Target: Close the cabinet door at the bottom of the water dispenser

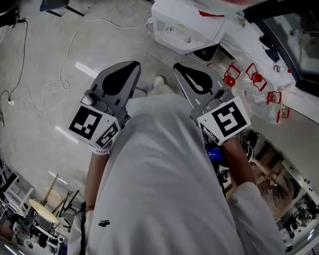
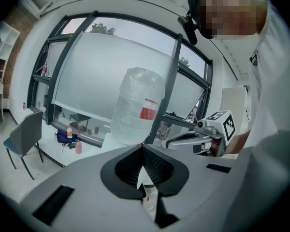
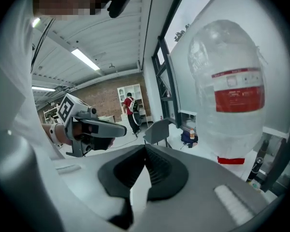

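The water dispenser (image 1: 183,25) stands on the floor (image 1: 69,57) ahead of me, cut off at the top edge of the head view. From above I see only its white upper body, so the cabinet door at its bottom is hidden. The clear bottle (image 3: 229,91) on top carries a red label; whether it holds water I cannot tell. My left fingers (image 2: 157,166) and right fingers (image 3: 157,170) are both closed on nothing, side by side.
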A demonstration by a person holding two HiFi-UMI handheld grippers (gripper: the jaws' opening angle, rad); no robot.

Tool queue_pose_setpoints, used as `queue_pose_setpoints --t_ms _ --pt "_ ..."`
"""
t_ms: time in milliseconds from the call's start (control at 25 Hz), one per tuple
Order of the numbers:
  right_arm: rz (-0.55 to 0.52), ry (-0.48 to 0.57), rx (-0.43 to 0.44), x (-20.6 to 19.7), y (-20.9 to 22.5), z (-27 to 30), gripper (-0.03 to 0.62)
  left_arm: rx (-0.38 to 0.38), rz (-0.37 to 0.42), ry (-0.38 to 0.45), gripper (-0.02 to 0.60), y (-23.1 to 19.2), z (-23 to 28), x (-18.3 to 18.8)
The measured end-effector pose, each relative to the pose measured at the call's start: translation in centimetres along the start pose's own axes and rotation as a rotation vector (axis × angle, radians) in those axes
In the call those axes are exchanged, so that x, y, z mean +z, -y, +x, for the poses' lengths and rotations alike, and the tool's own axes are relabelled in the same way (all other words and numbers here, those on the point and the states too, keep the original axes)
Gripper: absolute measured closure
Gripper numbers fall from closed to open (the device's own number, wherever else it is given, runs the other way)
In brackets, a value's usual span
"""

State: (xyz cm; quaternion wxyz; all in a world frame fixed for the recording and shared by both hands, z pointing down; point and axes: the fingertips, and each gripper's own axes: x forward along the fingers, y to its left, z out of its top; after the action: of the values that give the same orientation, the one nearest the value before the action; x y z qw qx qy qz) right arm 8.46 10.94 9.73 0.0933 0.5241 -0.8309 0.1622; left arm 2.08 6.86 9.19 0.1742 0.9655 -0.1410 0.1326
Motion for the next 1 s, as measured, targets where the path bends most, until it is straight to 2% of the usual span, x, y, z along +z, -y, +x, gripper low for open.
queue_pose_setpoints --t_ms 200,440,1000 --pt "-0.004 0.061 -0.018 1.6 -0.3 -0.6 0.583 -0.023 0.029 0.032 0.575 0.7 -0.1 1.5" --pt "-0.027 0.096 -0.033 1.7 -0.1 -0.5 0.583 -0.034 0.055 0.049 0.575 1.0 0.1 2.1" --pt "-0.042 0.092 -0.038 1.1 0.5 -0.2 0.583 -0.016 0.024 0.048 0.575 1.6 0.3 1.5"
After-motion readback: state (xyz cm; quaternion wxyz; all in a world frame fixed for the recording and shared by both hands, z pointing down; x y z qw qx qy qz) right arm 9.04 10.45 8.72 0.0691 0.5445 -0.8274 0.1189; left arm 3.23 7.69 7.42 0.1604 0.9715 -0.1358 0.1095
